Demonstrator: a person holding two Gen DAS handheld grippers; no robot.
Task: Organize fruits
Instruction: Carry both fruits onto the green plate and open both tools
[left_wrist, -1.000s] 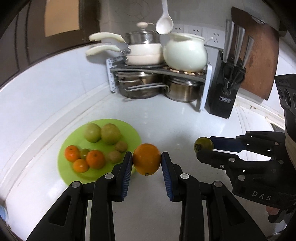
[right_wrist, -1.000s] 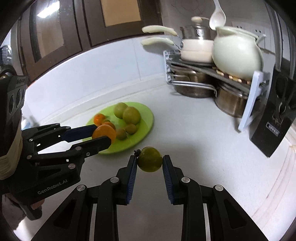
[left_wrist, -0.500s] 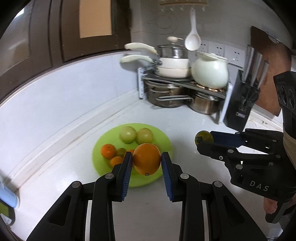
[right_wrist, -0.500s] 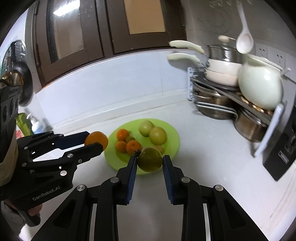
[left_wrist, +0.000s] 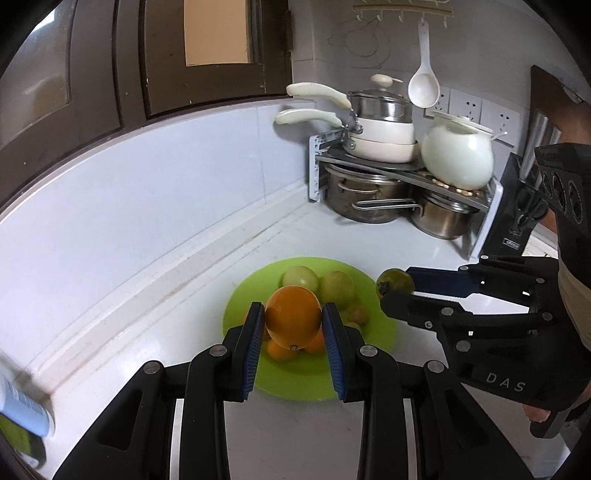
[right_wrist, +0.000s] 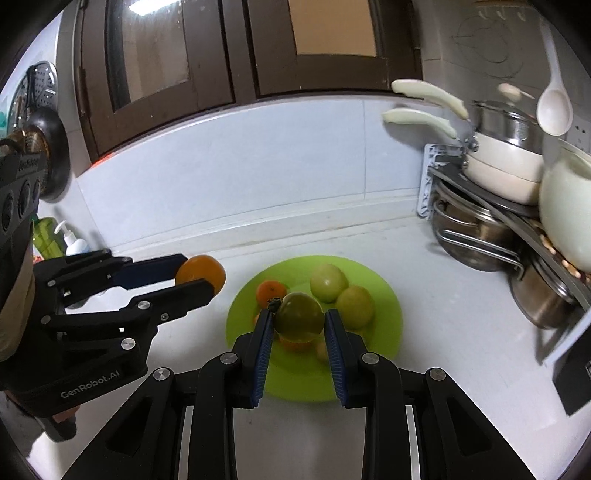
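My left gripper is shut on a large orange and holds it above the near side of a green plate. My right gripper is shut on a green persimmon and holds it above the same plate. Two pale green fruits and small oranges lie on the plate. The right gripper with the persimmon shows at the right of the left wrist view. The left gripper with the orange shows at the left of the right wrist view.
A rack of pots with white pans and a white jar stands at the back right. A knife block is beside it. Bottles stand at the far left by the wall. A ladle hangs above the rack.
Both grippers have swung left and risen with their fruits still held. They now hang over the plate instead of beside it. More of the cabinets and wall has come into view.
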